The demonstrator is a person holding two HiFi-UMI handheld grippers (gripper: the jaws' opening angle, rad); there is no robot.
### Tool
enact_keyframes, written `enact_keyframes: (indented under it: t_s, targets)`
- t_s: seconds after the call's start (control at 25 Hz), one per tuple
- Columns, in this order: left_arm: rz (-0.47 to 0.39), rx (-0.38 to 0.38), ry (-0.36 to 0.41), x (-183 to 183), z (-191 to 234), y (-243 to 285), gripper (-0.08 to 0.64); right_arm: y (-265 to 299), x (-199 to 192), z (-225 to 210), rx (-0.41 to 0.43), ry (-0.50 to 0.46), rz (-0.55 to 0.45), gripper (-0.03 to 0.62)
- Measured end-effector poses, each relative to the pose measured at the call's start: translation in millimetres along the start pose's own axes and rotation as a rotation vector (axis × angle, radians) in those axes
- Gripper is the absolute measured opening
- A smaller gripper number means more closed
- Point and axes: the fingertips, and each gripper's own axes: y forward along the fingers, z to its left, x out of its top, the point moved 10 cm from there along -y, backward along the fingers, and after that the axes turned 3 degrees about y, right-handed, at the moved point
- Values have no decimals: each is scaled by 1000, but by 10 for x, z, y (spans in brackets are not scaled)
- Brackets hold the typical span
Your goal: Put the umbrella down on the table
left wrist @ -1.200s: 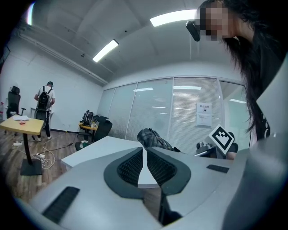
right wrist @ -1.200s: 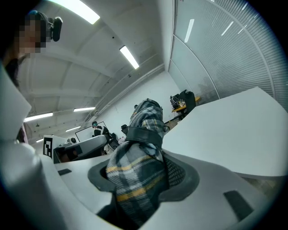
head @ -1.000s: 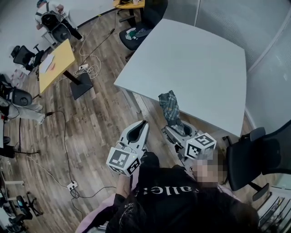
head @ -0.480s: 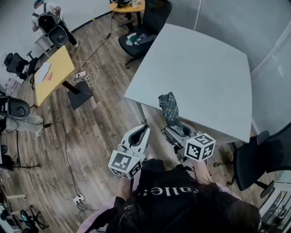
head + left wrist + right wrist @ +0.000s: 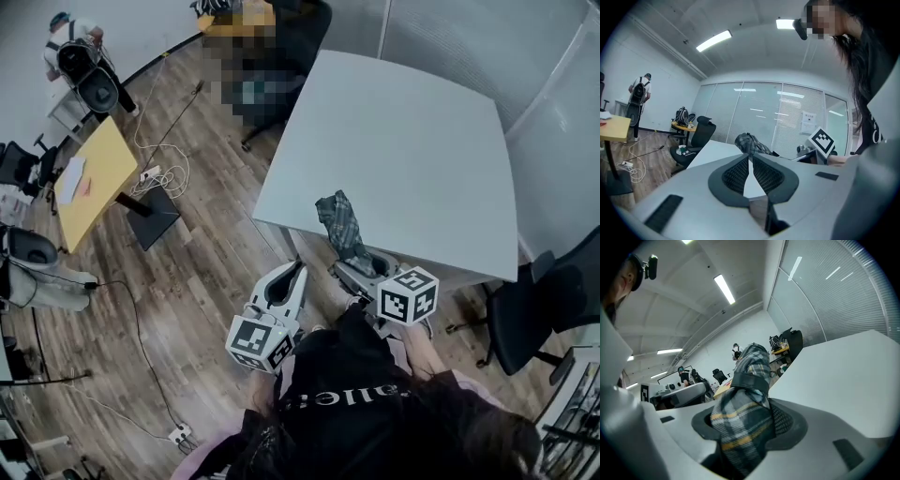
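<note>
Right tongs (image 5: 364,265) are clamping the folded plaid umbrella (image 5: 339,225), whose far end is reaching over the near edge of the white surface (image 5: 403,141); whether it is touching cannot be told. Left tongs (image 5: 292,277) are hanging alongside over the wooden floor (image 5: 206,262), jaws pressed together on nothing.
</note>
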Motion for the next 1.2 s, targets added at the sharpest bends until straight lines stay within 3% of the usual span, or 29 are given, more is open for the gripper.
enact_keyframes:
  t_s: [0.24,0.48,1.2]
  targets:
    - [3,-6,11,107,197,227,29,321,273,-352,-22,9,-2,224]
    - [10,45,14,315,540,427,29,769,768,-725,-46,-8,6,224]
    - [-15,104,27,787,1338,1750,29,2140,1789,-2624,-189,2,181,224]
